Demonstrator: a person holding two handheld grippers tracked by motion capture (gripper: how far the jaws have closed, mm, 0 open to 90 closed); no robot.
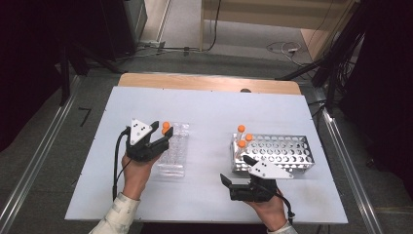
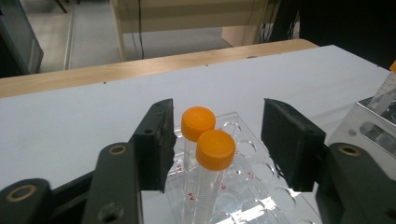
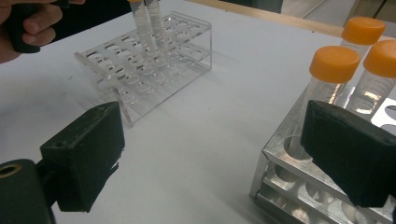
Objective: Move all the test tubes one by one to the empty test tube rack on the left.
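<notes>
Two orange-capped tubes point(image 1: 166, 127) stand upright in a clear plastic rack point(image 1: 173, 151) left of centre. My left gripper point(image 1: 163, 131) is open around them: in the left gripper view both caps point(image 2: 208, 137) sit between the jaws with a gap on each side. Right of centre, a perforated metal rack point(image 1: 282, 151) holds three orange-capped tubes point(image 1: 242, 136) at its near-left corner. In front of that corner my right gripper point(image 1: 237, 169) is open with nothing between its fingers. In the right gripper view, one pad point(image 3: 350, 154) is beside the metal rack point(image 3: 280, 154).
A white board point(image 1: 209, 112) covers the table, with a wooden strip point(image 1: 209, 82) along its far edge. Bare board lies between the two racks. Cables and dark stands sit on the floor behind the table.
</notes>
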